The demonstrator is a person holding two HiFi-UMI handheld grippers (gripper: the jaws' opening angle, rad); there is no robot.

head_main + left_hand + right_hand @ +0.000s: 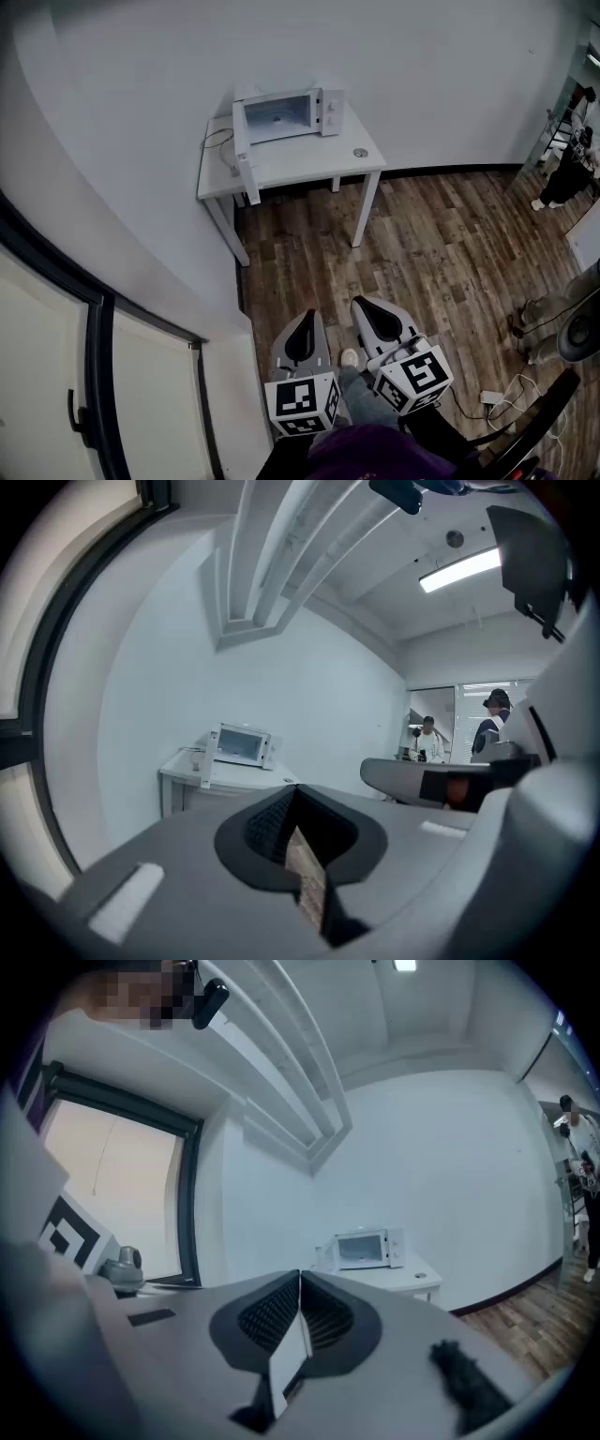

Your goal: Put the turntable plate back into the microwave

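While the left gripper (pixel 296 799) and right gripper (pixel 300 1283) were held low in front of the person, both sat clenched shut with nothing between the jaws.

Key relation: the microwave (pixel 286 112) lay ahead of them and well apart, with open floor (pixel 441 244) between. It sat a touch left of the left gripper's jaw line and a touch right of the right gripper's. That put it roughly between the two, with neither clearly nearer.

Its door (pixel 242 141) stood open on the left side and the cavity faced the grippers.

I couldn't pick out the turntable plate from there, and the cavity was too small to read. A small round thing (pixel 360 152) lay near the table's right front corner, but it looked too small beside the microwave to be the plate.

My read: close the distance first, then find the plate.

The white table (pixel 309 164) stood against the wall, with a cable (pixel 217 138) left of the microwave. The floor was wood plank. A dark frame (pixel 97 366) stood left of the grippers, and a person (pixel 570 169) was far off to their right.
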